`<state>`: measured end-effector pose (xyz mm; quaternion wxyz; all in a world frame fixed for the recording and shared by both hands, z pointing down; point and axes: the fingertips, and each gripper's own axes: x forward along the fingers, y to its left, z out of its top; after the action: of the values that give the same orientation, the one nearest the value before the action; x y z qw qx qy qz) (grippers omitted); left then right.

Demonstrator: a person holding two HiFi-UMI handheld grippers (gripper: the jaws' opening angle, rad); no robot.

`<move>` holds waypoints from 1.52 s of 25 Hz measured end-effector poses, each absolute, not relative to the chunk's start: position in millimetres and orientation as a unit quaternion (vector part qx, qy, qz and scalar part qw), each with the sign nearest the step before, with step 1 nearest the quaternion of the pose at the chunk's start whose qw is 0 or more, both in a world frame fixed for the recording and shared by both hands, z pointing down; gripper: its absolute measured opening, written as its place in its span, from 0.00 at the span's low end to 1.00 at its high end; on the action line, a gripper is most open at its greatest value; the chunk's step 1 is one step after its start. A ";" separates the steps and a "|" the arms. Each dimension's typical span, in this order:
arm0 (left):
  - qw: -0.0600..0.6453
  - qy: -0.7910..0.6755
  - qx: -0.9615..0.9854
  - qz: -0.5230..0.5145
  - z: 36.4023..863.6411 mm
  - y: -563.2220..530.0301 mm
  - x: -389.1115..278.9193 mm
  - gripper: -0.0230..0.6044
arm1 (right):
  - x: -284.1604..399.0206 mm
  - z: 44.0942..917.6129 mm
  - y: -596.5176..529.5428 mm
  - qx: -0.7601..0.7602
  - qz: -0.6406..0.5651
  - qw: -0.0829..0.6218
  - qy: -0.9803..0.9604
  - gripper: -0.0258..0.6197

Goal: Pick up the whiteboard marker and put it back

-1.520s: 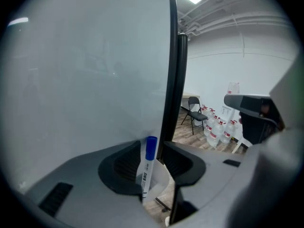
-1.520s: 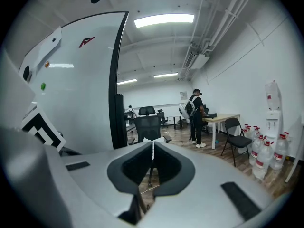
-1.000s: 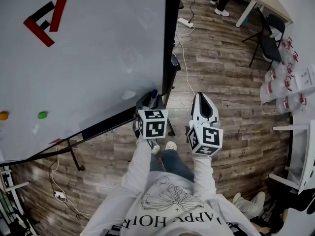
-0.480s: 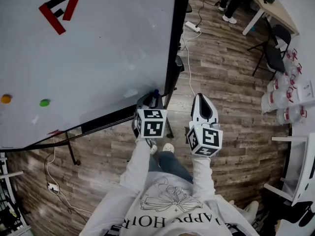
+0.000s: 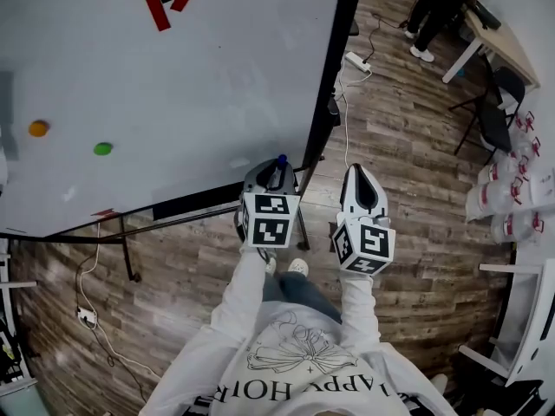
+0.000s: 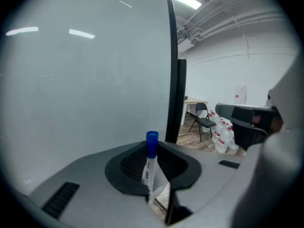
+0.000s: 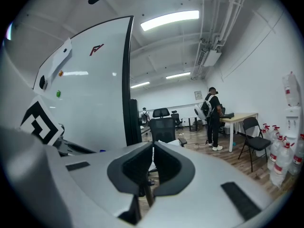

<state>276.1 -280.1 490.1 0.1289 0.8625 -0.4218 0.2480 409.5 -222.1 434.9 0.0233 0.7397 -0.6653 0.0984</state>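
Wood-plank floor, folding chair, white walls, ceiling striplight

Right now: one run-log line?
left gripper: just closed on whiteboard marker, blue cap up | right gripper: shut, empty

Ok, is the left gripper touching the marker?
Touching. In the left gripper view, the left gripper has just been closing its jaws, and they press the marker on its white barrel from both sides.
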 end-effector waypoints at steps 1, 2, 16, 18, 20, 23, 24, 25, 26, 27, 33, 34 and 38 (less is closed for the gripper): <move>0.127 -0.423 0.864 0.243 484.7 -279.1 273.9 0.14 | 407.2 432.4 -222.5 0.739 0.096 0.022 -0.667 0.05; 0.126 -0.424 0.865 0.237 478.7 -278.1 271.9 0.14 | 404.6 429.6 -223.0 0.738 0.094 0.020 -0.668 0.05; 0.109 -0.434 0.878 0.169 412.2 -271.8 241.0 0.14 | 362.5 388.2 -227.4 0.724 0.060 0.004 -0.687 0.05; 0.109 -0.436 0.878 0.167 410.7 -270.9 234.9 0.14 | 354.2 385.7 -229.2 0.720 0.057 0.003 -0.692 0.05; 0.109 -0.439 0.876 0.165 408.9 -270.1 227.6 0.14 | 345.6 384.0 -231.0 0.715 0.055 0.003 -0.697 0.05; 0.109 -0.449 0.872 0.163 406.7 -271.4 214.6 0.14 | 333.9 383.0 -234.7 0.708 0.055 0.002 -0.704 0.05; 0.109 -0.453 0.870 0.162 406.5 -272.0 209.6 0.14 | 329.8 383.3 -236.2 0.705 0.057 0.001 -0.707 0.05; 0.110 -0.456 0.868 0.162 406.8 -272.4 204.5 0.14 | 325.6 383.7 -237.7 0.702 0.058 0.001 -0.710 0.05; 0.111 -0.460 0.866 0.162 407.2 -272.7 199.3 0.14 | 321.3 384.3 -239.1 0.700 0.059 0.001 -0.712 0.05; 0.112 -0.463 0.864 0.163 407.9 -273.0 194.1 0.14 | 316.9 385.0 -240.5 0.697 0.059 0.002 -0.715 0.05; 0.117 -0.485 0.849 0.173 418.1 -275.5 160.3 0.14 | 289.6 393.2 -250.3 0.678 0.065 0.010 -0.732 0.05; 0.118 -0.488 0.847 0.176 420.6 -275.8 154.6 0.14 | 285.7 394.9 -251.8 0.675 0.067 0.011 -0.734 0.05; 0.124 -0.501 0.836 0.188 431.7 -277.5 131.8 0.14 | 272.4 402.2 -257.2 0.666 0.073 0.017 -0.742 0.05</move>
<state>131.8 -277.5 431.7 0.1241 0.8356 -0.5011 0.1875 272.4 -257.2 402.2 0.0173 0.6662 -0.7420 0.0734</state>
